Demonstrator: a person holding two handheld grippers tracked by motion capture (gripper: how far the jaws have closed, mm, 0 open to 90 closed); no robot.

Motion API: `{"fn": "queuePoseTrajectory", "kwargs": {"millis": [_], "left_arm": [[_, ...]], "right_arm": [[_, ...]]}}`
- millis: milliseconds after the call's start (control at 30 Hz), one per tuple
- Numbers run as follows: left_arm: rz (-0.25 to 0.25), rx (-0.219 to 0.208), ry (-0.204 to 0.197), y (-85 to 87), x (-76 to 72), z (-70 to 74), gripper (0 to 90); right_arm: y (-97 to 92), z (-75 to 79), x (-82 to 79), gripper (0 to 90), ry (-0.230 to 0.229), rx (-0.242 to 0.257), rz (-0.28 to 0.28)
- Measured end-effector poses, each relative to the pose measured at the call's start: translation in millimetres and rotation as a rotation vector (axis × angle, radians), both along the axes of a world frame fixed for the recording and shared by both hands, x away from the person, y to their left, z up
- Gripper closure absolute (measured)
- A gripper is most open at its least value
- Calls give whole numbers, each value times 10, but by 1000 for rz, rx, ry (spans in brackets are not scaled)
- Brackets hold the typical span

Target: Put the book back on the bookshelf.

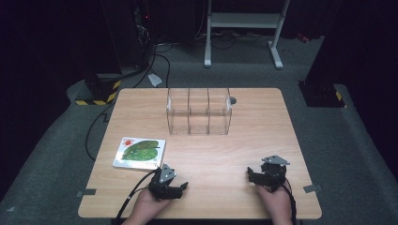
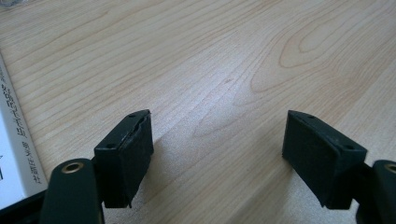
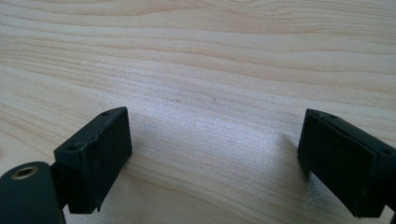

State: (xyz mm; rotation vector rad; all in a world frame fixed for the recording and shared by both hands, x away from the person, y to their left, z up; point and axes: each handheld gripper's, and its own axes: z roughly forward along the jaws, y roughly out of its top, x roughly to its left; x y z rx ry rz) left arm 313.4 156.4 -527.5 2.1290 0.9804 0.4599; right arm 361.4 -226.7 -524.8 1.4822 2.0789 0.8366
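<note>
A picture book [image 1: 139, 153] with a green leaf on its white cover lies flat at the table's front left; its edge [image 2: 14, 140] runs along the left of the left gripper view. Just to its right, my left gripper [image 1: 180, 188] rests low over the wood, jaws wide apart with bare table between them [image 2: 217, 156]. My right gripper [image 1: 251, 176] sits at the front right, also open, and nothing lies between its jaws [image 3: 215, 161]. A clear plastic organizer [image 1: 199, 111] with three compartments stands upright near the far middle of the table.
The wooden table [image 1: 211, 154] has bare surface between the grippers and the organizer. A small grey disc [image 1: 233, 100] lies behind the organizer's right end. Beyond the table are a white stand's legs [image 1: 244, 33], cables and a yellow-black striped block [image 1: 98, 96] on the floor.
</note>
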Motion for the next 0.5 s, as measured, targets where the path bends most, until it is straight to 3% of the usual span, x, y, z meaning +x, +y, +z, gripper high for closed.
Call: {"fn": "queuePoseTrajectory", "kwargs": {"millis": [433, 500], "left_arm": [[20, 7, -12, -27, -26, 0, 248], [23, -3, 3, -27, -21, 1, 252]], "right_arm": [[0, 1, 0, 93, 0, 0, 0], [0, 1, 0, 94, 0, 1, 1]]}}
